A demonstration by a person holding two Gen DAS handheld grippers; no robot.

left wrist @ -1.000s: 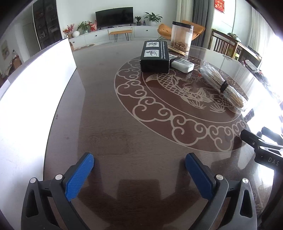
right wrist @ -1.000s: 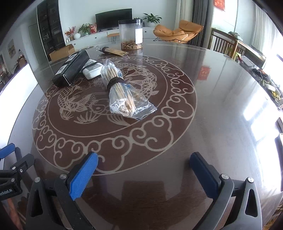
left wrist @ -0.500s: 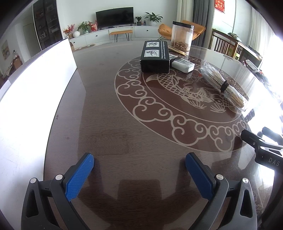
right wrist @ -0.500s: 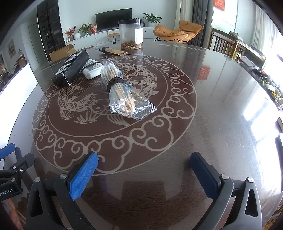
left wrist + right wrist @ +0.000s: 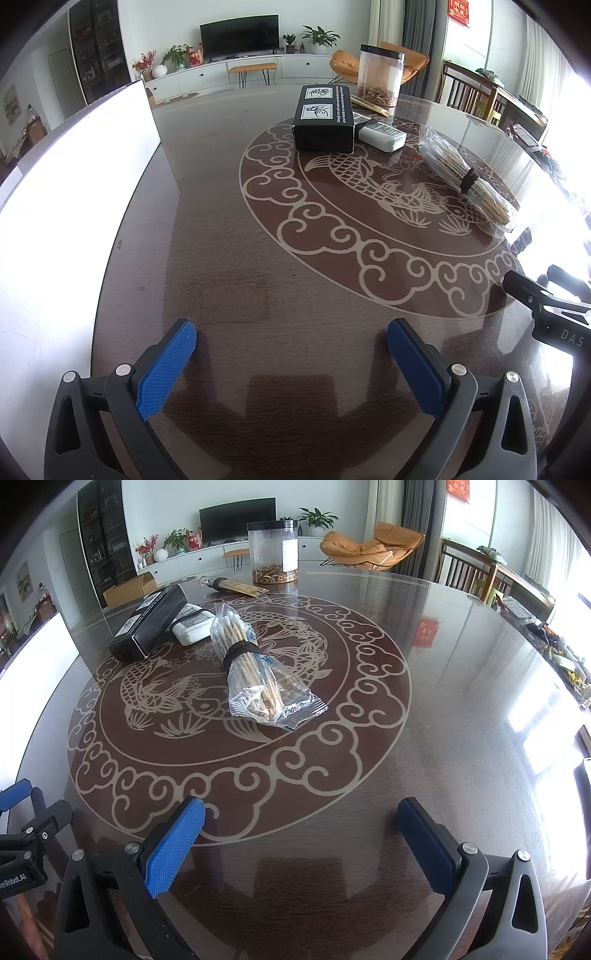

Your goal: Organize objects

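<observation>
A clear bag of wooden sticks tied with a dark band (image 5: 251,668) lies on the round patterned table, also in the left wrist view (image 5: 465,181). Behind it lie a black box (image 5: 151,622) (image 5: 323,118), a white packet (image 5: 194,624) (image 5: 382,134), a brown tube (image 5: 236,586) and a clear jar (image 5: 272,552) (image 5: 379,75). My left gripper (image 5: 291,363) is open and empty low over the near table. My right gripper (image 5: 301,843) is open and empty, well short of the stick bag.
A bright white panel (image 5: 74,192) stands along the table's left edge. The right gripper's body shows at the right edge of the left wrist view (image 5: 554,314). Chairs (image 5: 469,572) stand beyond the table's far right rim.
</observation>
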